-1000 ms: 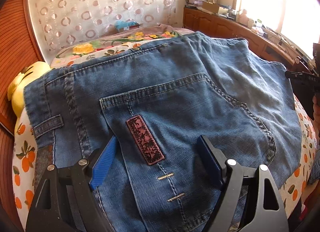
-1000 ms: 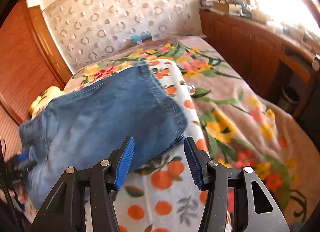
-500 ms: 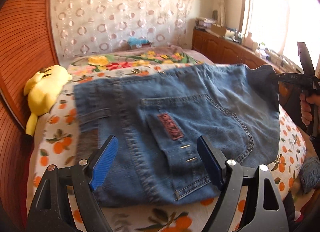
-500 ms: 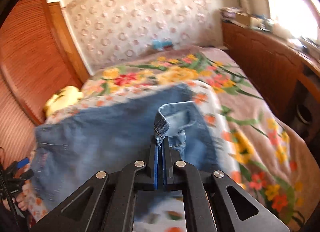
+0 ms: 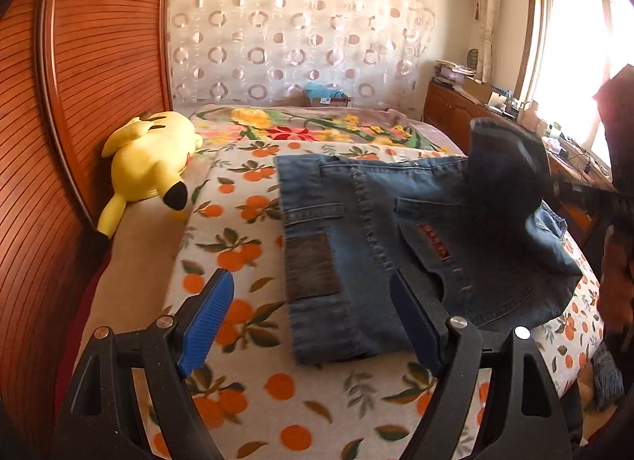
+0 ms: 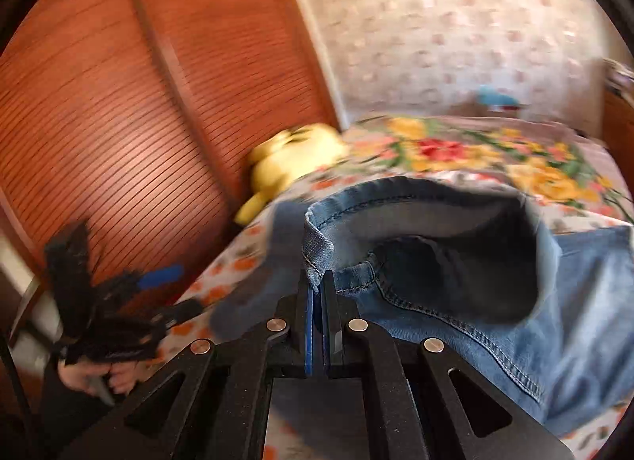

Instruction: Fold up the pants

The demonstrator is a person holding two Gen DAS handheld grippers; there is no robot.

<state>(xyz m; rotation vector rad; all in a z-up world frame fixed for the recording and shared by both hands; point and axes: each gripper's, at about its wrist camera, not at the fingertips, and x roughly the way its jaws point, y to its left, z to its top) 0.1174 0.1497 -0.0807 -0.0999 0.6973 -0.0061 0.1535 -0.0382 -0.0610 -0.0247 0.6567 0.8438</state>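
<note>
item: blue denim jeans point(image 5: 396, 230), lying on the orange-print blanket point(image 5: 237, 254) that covers the near part of the bed, waistband and leather-look patch toward the yellow plush toy point(image 5: 146, 167) side, rear pocket facing up.

condition: already doubled into a compact block — the legs are no longer laid out long. one hem end point(image 6: 317, 250) is raised off the stack and curls over it, casting a dark shadow on the pocket area.

right gripper point(image 6: 319, 289): jaws pressed together on the stitched hem edge of the jeans; the denim stands up between the blue pads, and the rest of the raised layer arches away behind it. this view is motion-blurred.

left gripper point(image 5: 313, 317): jaws well apart, holding nothing, hovering above the near edge of the jeans by the patch; in the right wrist view it shows at the left, held in a hand point(image 6: 95, 376), clear of the cloth.

progress, as judged: late in the fold. done — the lengthwise and first cross folds appear made. left — the raised end has to be carried across and laid flat on the waistband half, then released and the block perhaps smoothed or squared.

other: floral bedspread point(image 5: 317, 127) beyond the blanket; slatted wooden headboard point(image 5: 79, 103) at the left.
</note>
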